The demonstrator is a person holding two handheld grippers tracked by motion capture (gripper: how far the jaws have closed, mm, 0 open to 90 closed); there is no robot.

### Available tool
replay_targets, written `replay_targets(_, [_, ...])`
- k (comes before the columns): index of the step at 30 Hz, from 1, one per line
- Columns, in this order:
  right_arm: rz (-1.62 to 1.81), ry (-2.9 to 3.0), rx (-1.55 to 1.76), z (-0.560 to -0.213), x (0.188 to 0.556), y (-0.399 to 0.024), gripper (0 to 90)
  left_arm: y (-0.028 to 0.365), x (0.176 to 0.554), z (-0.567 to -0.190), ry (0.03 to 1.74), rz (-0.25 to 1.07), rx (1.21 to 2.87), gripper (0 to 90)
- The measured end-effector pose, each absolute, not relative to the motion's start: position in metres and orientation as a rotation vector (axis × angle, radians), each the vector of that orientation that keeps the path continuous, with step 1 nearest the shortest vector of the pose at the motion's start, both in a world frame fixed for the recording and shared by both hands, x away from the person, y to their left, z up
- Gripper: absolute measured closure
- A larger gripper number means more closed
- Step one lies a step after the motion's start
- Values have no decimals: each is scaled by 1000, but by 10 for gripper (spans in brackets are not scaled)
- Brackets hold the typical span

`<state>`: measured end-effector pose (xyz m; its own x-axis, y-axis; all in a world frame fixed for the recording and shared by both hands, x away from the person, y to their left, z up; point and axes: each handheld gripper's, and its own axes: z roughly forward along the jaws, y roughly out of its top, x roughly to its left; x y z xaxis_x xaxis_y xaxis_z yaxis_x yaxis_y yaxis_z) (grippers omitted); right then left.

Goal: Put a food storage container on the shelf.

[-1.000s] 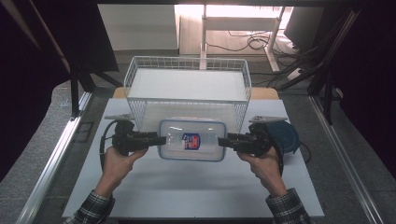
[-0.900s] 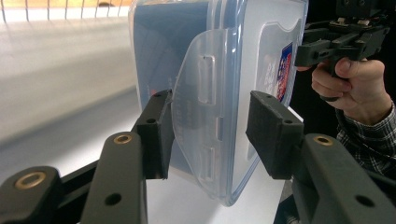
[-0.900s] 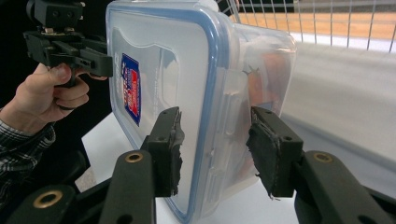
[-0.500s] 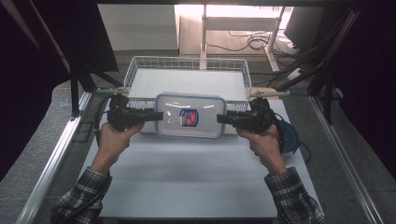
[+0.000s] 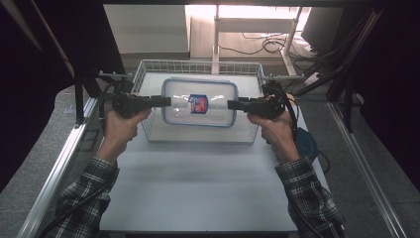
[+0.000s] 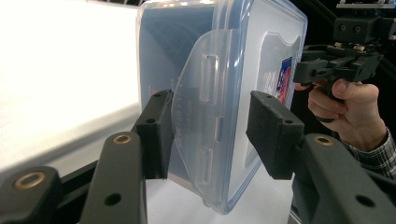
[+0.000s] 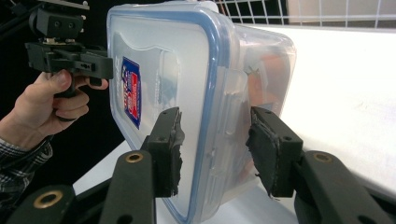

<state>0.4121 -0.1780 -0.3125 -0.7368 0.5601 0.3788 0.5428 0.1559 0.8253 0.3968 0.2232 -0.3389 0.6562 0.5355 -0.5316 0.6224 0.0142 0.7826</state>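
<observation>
You have carried the clear lidded box [image 5: 199, 102] from the desk [image 5: 198, 188] up over the wire basket [image 5: 198, 67] at upper centre; your left tool [image 5: 166, 102] and right tool [image 5: 232, 104] clamp its end latches, so lowering looks next.

clear container [image 6: 243, 51], fingers [image 6: 156, 135] astride latch

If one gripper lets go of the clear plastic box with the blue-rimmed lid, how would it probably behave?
The plastic box looks rigid, so it should not bend. Its smooth walls seem slippery. Held at one end flap only, it would probably swing down toward the wire basket.
</observation>
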Motion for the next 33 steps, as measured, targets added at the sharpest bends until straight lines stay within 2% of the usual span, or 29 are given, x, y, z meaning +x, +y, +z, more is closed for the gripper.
replay_targets(17, [1673, 2357, 1190, -293, 452, -167, 539, 229, 434, -319, 1008, -84, 1611, 514])
replay_targets(24, [1669, 2333, 1232, -294, 466, -163, 532, 232, 448, -327, 1021, -99, 1588, 512])
replay_targets(33, [1670, 2282, 1236, -296, 471, -160, 503, 224, 448, -323, 1035, -16, 1626, 473])
